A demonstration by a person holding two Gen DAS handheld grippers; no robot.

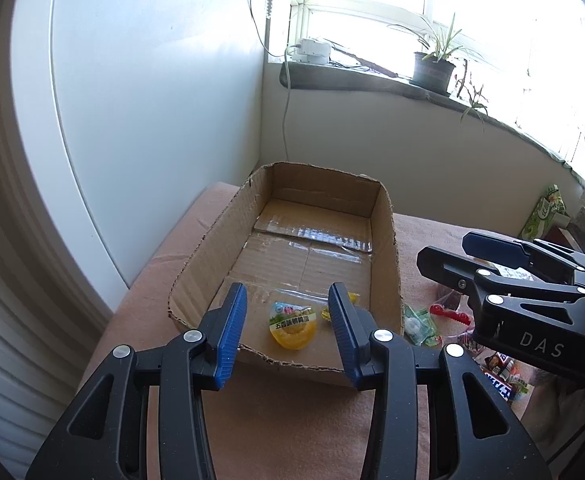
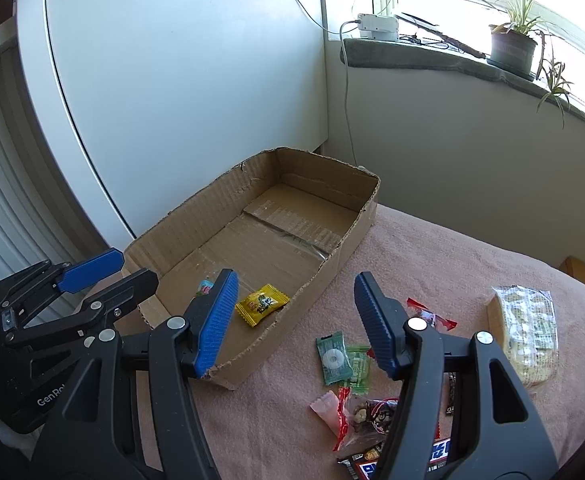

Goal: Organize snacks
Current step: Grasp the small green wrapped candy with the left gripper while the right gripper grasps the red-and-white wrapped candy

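Risk first: both grippers stand over the near end of the cardboard box (image 2: pixel 252 240), whose torn near wall is low and ragged, so a blue pad could catch that edge on a low pass and drag the light box across the pink cloth (image 2: pixel 432 248) of the worktop. The left gripper (image 1: pixel 288 336) has its jaws partly apart with nothing between the pads; past them, at about 12 o'clock, a yellow jelly cup (image 1: pixel 291 326) lies on the box floor, and a yellow candy wrapper (image 1: pixel 326 314) peeks out beside the right pad. The right gripper (image 2: pixel 292 324) is likewise about half open and empty, straddling the box's near right corner; the same yellow candy wrapper (image 2: pixel 262 304) lies inside the box at 11 o'clock from it. Outside the box, at 5 o'clock, lie the loose snacks: a green mint candy (image 2: pixel 334 358), a red-ended sweet (image 2: pixel 432 318), a pink candy (image 2: pixel 326 408), a clear bag of nuts (image 2: pixel 366 416), a chocolate bar (image 2: pixel 432 456), and a large clear packet (image 2: pixel 528 336) at 3 o'clock. These overlap, so a pinch may well lift two at once or slip off crinkled film. Both grippers point forward and downward, side by side, the right one visible at 3 o'clock in the left view.
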